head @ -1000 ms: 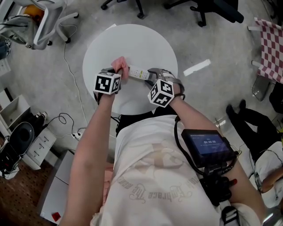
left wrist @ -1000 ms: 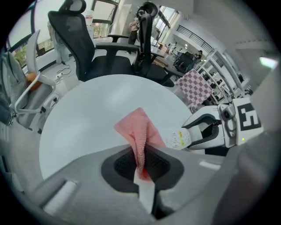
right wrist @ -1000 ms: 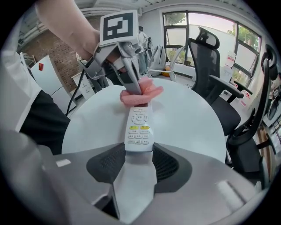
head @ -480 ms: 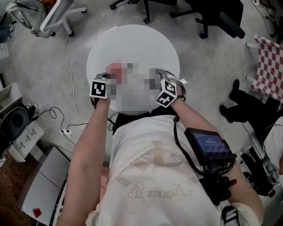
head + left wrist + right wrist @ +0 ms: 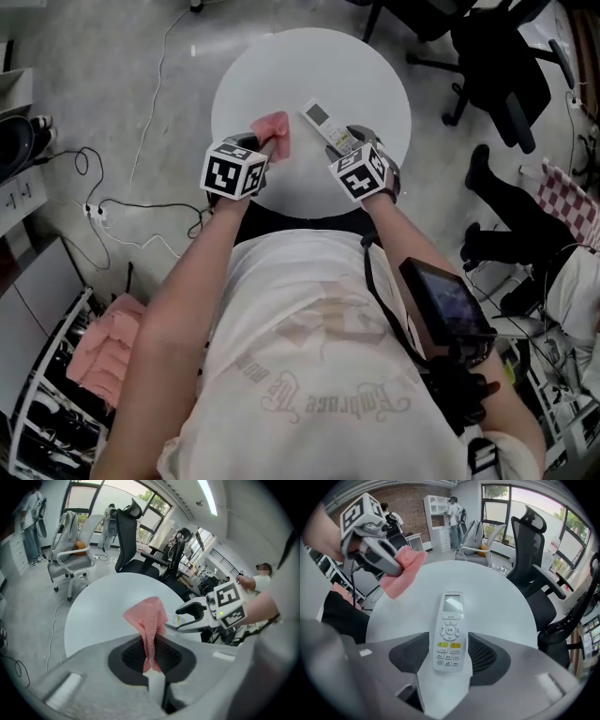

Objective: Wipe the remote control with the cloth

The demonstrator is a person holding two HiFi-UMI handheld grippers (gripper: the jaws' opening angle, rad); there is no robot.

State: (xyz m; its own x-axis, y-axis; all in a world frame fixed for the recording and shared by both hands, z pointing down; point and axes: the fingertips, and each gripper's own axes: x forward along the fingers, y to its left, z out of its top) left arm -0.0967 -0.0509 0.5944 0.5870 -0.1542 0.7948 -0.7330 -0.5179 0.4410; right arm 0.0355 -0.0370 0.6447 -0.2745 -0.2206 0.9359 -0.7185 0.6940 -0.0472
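Note:
A white remote control (image 5: 450, 632) lies flat on the round white table (image 5: 497, 602), buttons up. Its near end sits between the jaws of my right gripper (image 5: 449, 656). Those jaws are opening, and a gap shows on each side of the remote. My left gripper (image 5: 151, 651) is shut on a pink cloth (image 5: 147, 618), which stands up crumpled from its jaws. In the head view the cloth (image 5: 274, 128) is held left of the remote (image 5: 320, 117) and apart from it, with my right gripper (image 5: 342, 141) at the remote's near end.
Black office chairs (image 5: 506, 56) stand beyond the table on the right, and a white chair (image 5: 70, 559) at its far left. Cables (image 5: 122, 202) run over the floor on the left. Folded pink cloths (image 5: 98, 347) lie on a rack at lower left.
The left gripper has drawn the cloth off the remote, leftward and up. The remote now rests on the table and the right jaws stand wider round it.

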